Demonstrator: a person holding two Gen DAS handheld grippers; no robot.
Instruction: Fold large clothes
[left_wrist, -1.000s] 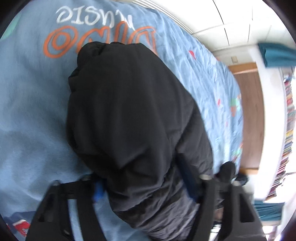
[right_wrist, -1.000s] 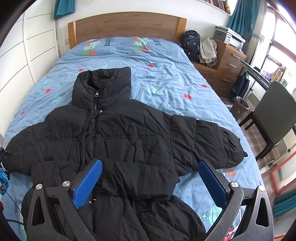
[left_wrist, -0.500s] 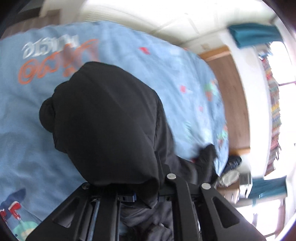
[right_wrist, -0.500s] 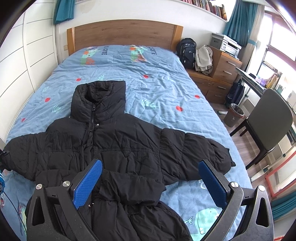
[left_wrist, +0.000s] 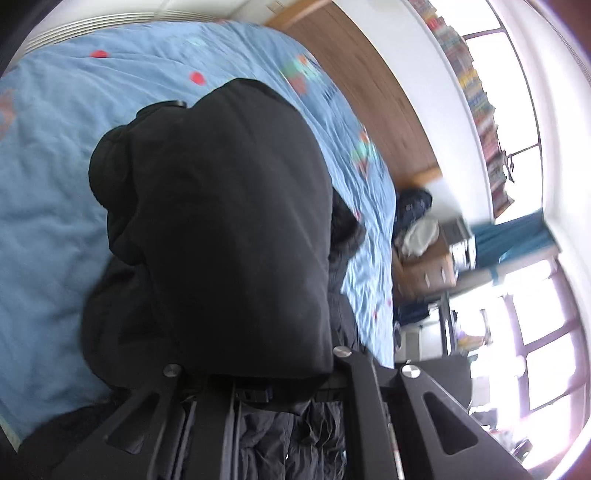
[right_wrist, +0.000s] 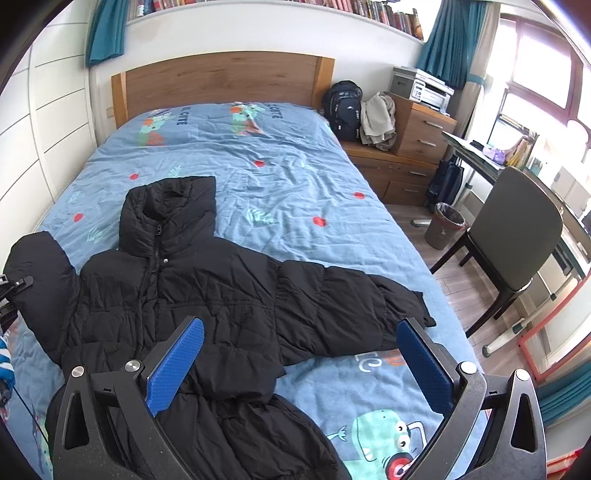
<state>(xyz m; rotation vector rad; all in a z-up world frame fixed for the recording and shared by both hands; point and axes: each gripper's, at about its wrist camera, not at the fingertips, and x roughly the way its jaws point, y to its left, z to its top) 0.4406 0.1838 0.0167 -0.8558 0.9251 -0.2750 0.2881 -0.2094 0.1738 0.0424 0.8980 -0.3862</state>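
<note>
A black puffer jacket (right_wrist: 207, 288) lies face up on the blue bedspread (right_wrist: 280, 184), collar toward the headboard, its right sleeve (right_wrist: 351, 306) spread flat. My left gripper (left_wrist: 258, 387) is shut on the end of the left sleeve (left_wrist: 229, 221), which hangs over its fingers and hides the tips. In the right wrist view that sleeve (right_wrist: 37, 266) is lifted at the left edge. My right gripper (right_wrist: 299, 362) is open and empty, hovering above the jacket's lower body.
A wooden headboard (right_wrist: 221, 81) stands at the far end. A backpack (right_wrist: 343, 109), a drawer unit (right_wrist: 417, 129) and a printer (right_wrist: 421, 86) stand at the right. A bin (right_wrist: 443, 225), a chair (right_wrist: 513, 243) and a desk (right_wrist: 480, 155) stand right of the bed.
My left gripper has closed on the left sleeve end and raised it, turning toward the jacket's body. My right gripper has drawn back and up, still open.
</note>
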